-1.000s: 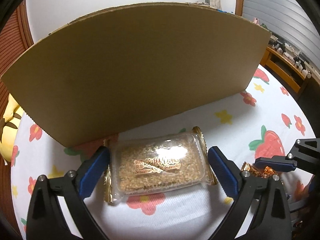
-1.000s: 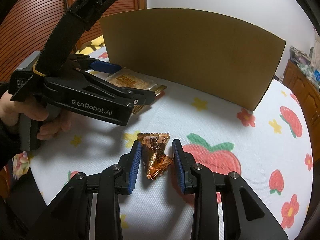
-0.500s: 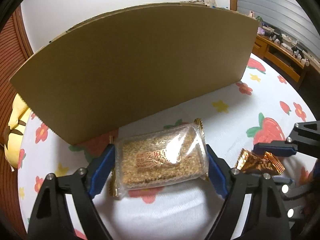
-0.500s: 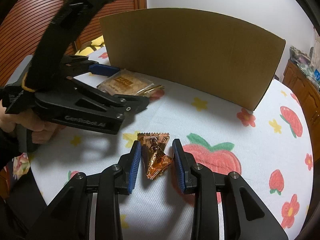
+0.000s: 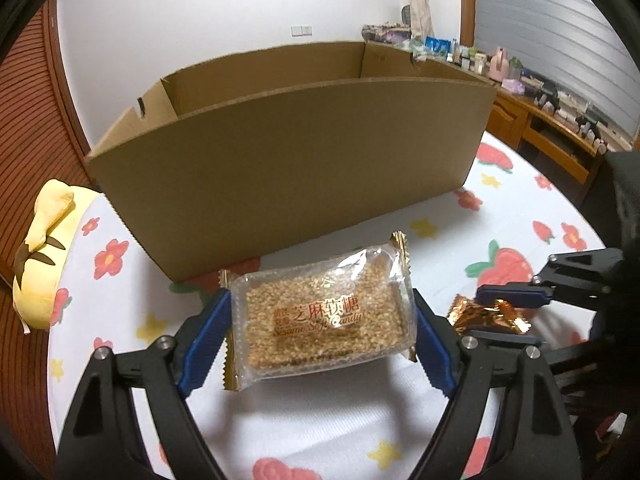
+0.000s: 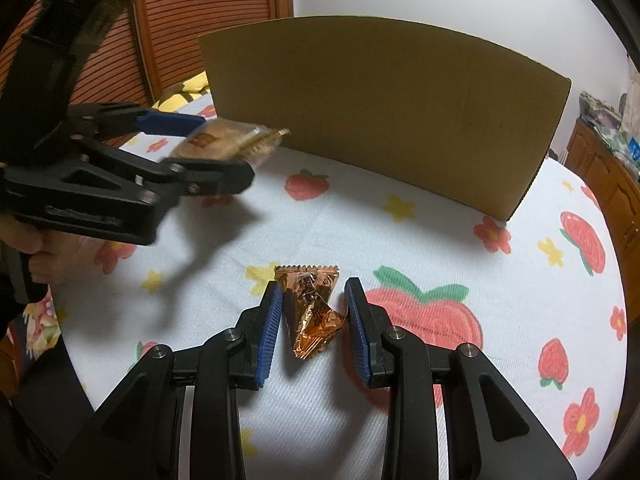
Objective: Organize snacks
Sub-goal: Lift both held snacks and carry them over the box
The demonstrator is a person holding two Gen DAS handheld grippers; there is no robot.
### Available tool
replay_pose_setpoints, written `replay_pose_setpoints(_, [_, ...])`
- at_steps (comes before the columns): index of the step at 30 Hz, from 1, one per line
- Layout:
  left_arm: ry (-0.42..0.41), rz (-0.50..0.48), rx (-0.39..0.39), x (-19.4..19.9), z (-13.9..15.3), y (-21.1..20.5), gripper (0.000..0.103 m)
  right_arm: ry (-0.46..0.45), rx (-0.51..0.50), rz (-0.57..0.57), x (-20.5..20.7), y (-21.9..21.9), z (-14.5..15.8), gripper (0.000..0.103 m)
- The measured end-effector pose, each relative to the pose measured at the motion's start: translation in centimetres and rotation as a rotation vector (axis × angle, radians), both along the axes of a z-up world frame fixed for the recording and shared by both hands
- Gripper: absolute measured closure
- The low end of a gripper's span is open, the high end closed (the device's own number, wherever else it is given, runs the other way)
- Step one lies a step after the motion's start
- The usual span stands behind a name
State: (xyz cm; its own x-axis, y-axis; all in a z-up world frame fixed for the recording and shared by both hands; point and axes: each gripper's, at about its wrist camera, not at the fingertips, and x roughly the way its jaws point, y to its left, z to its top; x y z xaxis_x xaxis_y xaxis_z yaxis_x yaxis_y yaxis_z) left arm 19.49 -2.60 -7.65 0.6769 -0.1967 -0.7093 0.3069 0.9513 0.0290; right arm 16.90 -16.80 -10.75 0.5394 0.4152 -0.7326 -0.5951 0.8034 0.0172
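**Clear plastic and gold foil, one pack lifted, one on the cloth**

Clear, crinkled wrapping with gold serrated ends covers the sesame candy pack [image 5: 322, 314], a flat rectangular slab of grainy tan pieces. The left gripper [image 5: 320, 332] has its blue ribbed pads pressed on the pack's two short ends, so the long axis runs straight across from pad to pad, printed face up. Only the left wrist view looks over the rim into the open cardboard box [image 5: 280, 148] just beyond the pack; the right wrist view gives only that box's plain outer wall. The right wrist view alone shows the pack [image 6: 228, 142] raised off the strawberry-print tablecloth [image 6: 440, 240], blurred.

The right gripper [image 6: 314, 328] straddles a crumpled orange foil candy [image 6: 310, 308] lying on the cloth. Its left pad touches the wrapper; a sliver of cloth shows at the other, so I cannot tell whether it is clamped. The wrapper's straight crimped edge points toward the box.
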Motion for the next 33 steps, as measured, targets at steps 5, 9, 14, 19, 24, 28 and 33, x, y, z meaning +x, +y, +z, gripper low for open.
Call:
replay_pose_setpoints(5, [-0.026,0.0,-0.012,-0.9,0.8,-0.1,0.018,-0.02,0.0,-0.026,-0.3,-0.2,0.2,0.081])
replay_pose_setpoints(9, [-0.045,-0.002,-0.018,-1.3,1.4,0.0,0.018,-0.026,0.021,-0.041,-0.3,-0.9,0.3,0.082])
replay_pose_setpoints(14, [-0.066,-0.005,-0.02,-1.9,2.2,-0.1,0.018,-0.049,0.042,-0.054,-0.3,-1.4,0.6,0.082])
replay_pose_setpoints(19, [-0.079,-0.01,-0.019,-2.3,2.6,-0.3,0.018,-0.075,0.054,-0.058,-0.8,-1.6,1.0,0.082])
replay_pose_setpoints(24, [-0.102,-0.011,-0.023,-2.7,3.3,-0.4,0.018,-0.101,0.078,-0.063,-1.2,-1.9,1.4,0.082])
replay_pose_setpoints(28, [-0.118,-0.014,-0.031,-3.0,4.0,-0.6,0.018,-0.127,0.076,-0.066,-1.6,-1.9,1.8,0.082])
replay_pose_setpoints(33, [-0.146,-0.025,-0.043,-3.1,5.2,-0.9,0.018,-0.162,0.1,-0.063,-2.0,-2.0,3.3,0.082])
